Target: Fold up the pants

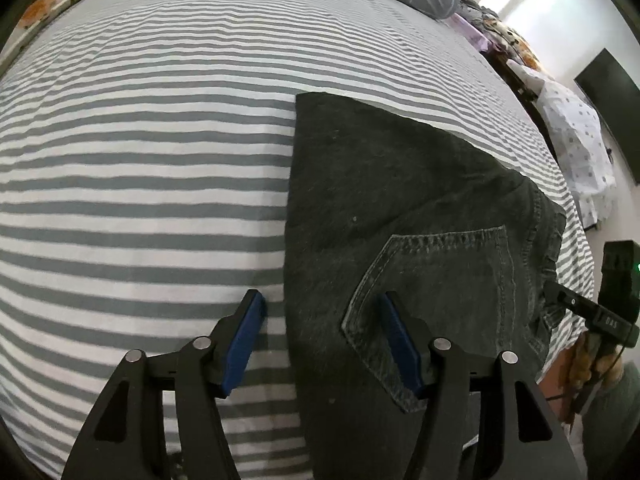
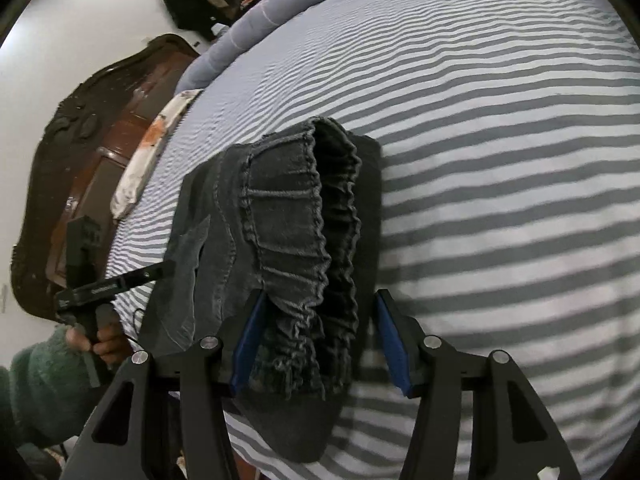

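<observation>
Both jaws wide, above pants [image 1: 400,208].

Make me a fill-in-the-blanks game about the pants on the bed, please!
1. The dark pants lie on a sheet patterned with grey and white ____.
2. On the pants you can see a stitched back ____.
3. The left gripper has its jaws ____, gripping nothing.
4. The right gripper is poised over the gathered, stretchy ____ of the pants.

Missing words: stripes; pocket; open; waistband
</observation>
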### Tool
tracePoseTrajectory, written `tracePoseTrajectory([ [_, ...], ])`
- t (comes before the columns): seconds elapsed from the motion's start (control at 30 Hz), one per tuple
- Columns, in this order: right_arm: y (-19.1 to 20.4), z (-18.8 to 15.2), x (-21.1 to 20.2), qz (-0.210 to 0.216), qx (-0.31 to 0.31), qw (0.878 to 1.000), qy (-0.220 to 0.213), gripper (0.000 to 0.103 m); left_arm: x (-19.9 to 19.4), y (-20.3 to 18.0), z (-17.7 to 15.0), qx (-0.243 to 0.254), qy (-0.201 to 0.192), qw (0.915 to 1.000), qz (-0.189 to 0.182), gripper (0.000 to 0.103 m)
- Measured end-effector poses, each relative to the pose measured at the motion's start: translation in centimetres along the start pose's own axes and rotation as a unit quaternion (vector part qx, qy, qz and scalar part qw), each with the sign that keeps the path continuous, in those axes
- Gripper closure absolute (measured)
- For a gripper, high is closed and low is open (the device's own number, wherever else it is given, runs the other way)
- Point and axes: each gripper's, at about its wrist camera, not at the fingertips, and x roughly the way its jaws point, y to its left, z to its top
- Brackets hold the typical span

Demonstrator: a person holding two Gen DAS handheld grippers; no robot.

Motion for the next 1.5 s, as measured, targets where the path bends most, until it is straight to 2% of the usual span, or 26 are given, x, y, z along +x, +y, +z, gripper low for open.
tracePoseTrajectory([
  [0.27,-0.6,1.6,1.7,0.044,0.029,0.998,-0.020,0.046,1.0,-1.7,0.8,0.023,-0.015,0.9994,0.022,0.026],
  [0.3,-0.6,1.6,1.6,0.052,0.034,0.998,-0.018,0.047,1.1,-2.0,0.9,0.024,-0.019,0.9992,0.026,0.026],
  [0.33,-0.6,1.4,1.6,0.060,0.039,0.997,-0.016,0.055,1.2,-2.2,0.8,0.023,-0.021,0.9991,0.028,0.026],
  [0.37,-0.8,1.1,1.5,0.080,0.057,0.995,-0.011,0.062,1.2,-2.4,0.7,0.023,-0.023,0.9990,0.031,0.028],
  [0.47,-1.1,0.7,1.4,0.101,0.085,0.991,-0.014,0.066,0.9,-3.1,0.3,0.035,-0.028,0.9987,0.024,0.050],
  [0.6,-0.2,1.4,2.2,0.066,0.094,0.993,-0.010,0.068,0.8,-3.8,0.3,0.042,-0.029,0.9979,0.039,0.067],
  [0.67,0.7,1.5,1.7,0.050,0.086,0.995,-0.013,0.076,0.4,-4.0,0.4,0.033,-0.032,0.9978,0.047,0.075],
  [0.77,2.6,1.7,0.7,0.022,0.079,0.996,-0.019,0.079,-0.5,-4.3,0.6,0.026,-0.044,0.9978,0.041,0.083],
  [0.97,7.2,3.0,-1.1,0.008,0.056,0.998,-0.040,0.081,-3.3,-3.6,1.0,-0.001,-0.075,0.9972,0.003,0.087],
  [1.13,12.0,5.8,-0.1,0.000,0.016,0.999,-0.038,0.081,-6.8,-2.0,2.7,-0.014,-0.116,0.9932,-0.003,0.091],
  [1.2,13.5,7.2,1.2,0.007,0.010,0.999,-0.035,0.081,-7.7,-1.2,3.8,-0.017,-0.125,0.9920,0.003,0.091],
  [1.3,15.3,9.3,3.7,0.022,0.009,0.999,-0.033,0.081,-9.2,1.1,5.7,-0.015,-0.142,0.9892,0.032,0.091],
  [1.5,18.2,13.2,9.7,0.039,0.005,0.999,-0.015,0.081,-9.8,6.9,7.7,-0.040,-0.149,0.9855,0.070,0.091],
])
